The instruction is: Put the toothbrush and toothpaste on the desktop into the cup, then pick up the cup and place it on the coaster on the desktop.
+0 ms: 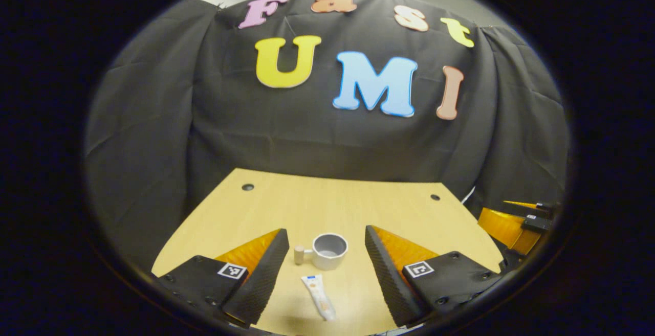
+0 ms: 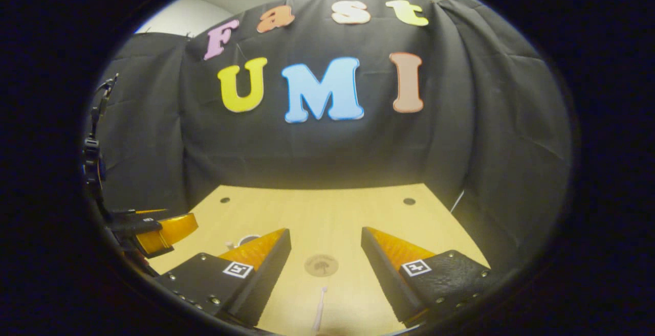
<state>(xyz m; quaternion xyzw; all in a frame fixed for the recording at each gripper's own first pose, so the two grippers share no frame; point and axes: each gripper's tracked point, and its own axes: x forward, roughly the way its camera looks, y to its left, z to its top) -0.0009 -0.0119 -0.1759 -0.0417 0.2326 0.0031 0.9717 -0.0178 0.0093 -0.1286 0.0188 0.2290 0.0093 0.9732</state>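
— What lies on the desk [image 1: 317, 203] from the left gripper view?

— A grey cup [image 1: 329, 250] stands upright with its wooden handle pointing left, and nothing can be seen in it. Just in front of it, nearer the camera, the toothpaste [image 1: 318, 296] lies flat, its cap end toward the viewer. Both sit in the gap ahead of the left gripper [image 1: 325, 274], whose fingers are spread wide and touch neither one. Nothing stands between the fingers and the tube.

— Anything else around?

— Two small round holes mark the far corners of the desk, and the black cloth wall [image 1: 153, 121] hangs close behind it. At the right edge the right gripper [image 1: 511, 226] shows in part; from here I cannot tell its spread.

— And the right gripper view?

— There its fingers stand wide apart, empty. Between them a round wooden coaster [image 2: 321, 265] lies flat on the desk, bare. Nearer the camera the toothbrush [image 2: 321, 309] lies lengthwise, pointing toward the coaster but apart from it.

— Does the cup appear there?

— Just a sliver of its rim [image 2: 247, 238], behind the left finger, which hides the rest. The left gripper [image 2: 153, 231] shows at the left edge, near that rim. The toothpaste is seen in the left gripper view; the coaster and toothbrush are seen in the right gripper view.
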